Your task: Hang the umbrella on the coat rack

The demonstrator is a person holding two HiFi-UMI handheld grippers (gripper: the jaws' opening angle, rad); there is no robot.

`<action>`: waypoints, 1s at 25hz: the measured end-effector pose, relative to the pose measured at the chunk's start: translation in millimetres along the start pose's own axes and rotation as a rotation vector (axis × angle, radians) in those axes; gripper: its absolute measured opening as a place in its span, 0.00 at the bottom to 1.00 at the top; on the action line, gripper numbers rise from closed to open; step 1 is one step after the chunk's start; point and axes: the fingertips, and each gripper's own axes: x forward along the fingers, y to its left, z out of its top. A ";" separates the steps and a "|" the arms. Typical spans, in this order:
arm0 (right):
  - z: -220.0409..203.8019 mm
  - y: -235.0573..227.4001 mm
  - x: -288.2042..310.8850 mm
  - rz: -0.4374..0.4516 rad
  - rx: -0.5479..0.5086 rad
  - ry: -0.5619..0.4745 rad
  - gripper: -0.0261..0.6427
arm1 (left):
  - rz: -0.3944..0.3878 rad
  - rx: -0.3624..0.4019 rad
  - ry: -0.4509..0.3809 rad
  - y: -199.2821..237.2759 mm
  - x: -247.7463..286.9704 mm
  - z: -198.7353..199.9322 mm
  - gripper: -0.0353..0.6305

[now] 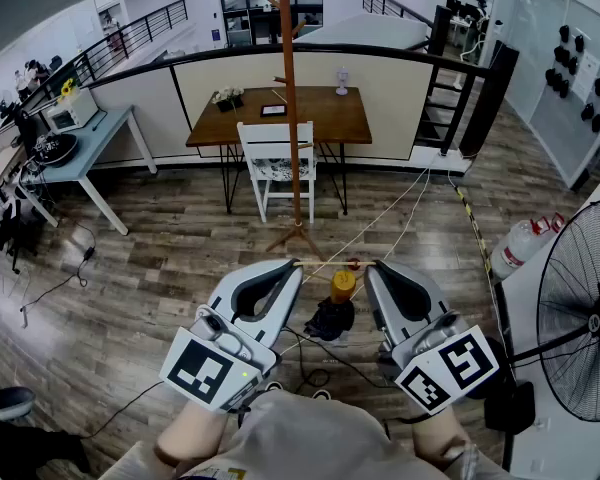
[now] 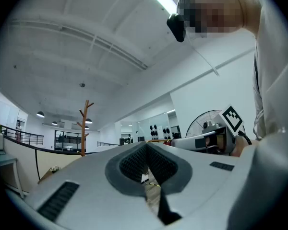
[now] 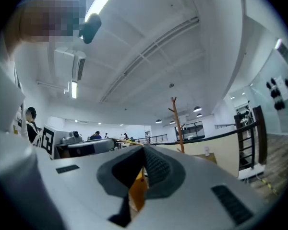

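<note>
The umbrella hangs between my two grippers in the head view, with its yellow handle above the folded black canopy. Its thin strap is stretched level from one gripper tip to the other. The left gripper is shut on the strap's left end and the right gripper on its right end. Both point at the wooden coat rack, which stands ahead on the floor, apart from them. The rack also shows far off in the left gripper view, and the rack in the right gripper view. There the handle shows through the jaw gap.
Behind the rack stand a white chair and a wooden table. A big floor fan is at the right, with a white bottle near it. White ropes and black cables lie on the floor. A white desk stands left.
</note>
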 end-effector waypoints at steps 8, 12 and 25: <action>-15.0 -13.8 -14.2 0.002 0.048 0.000 0.05 | -0.011 -0.004 0.021 -17.8 8.0 -12.4 0.05; -18.0 -14.6 -20.7 0.017 0.057 0.000 0.05 | -0.010 -0.009 0.028 -22.7 9.8 -14.5 0.05; -18.9 -36.6 -9.2 0.027 0.050 -0.001 0.05 | -0.017 -0.024 0.034 -14.1 32.5 -22.3 0.05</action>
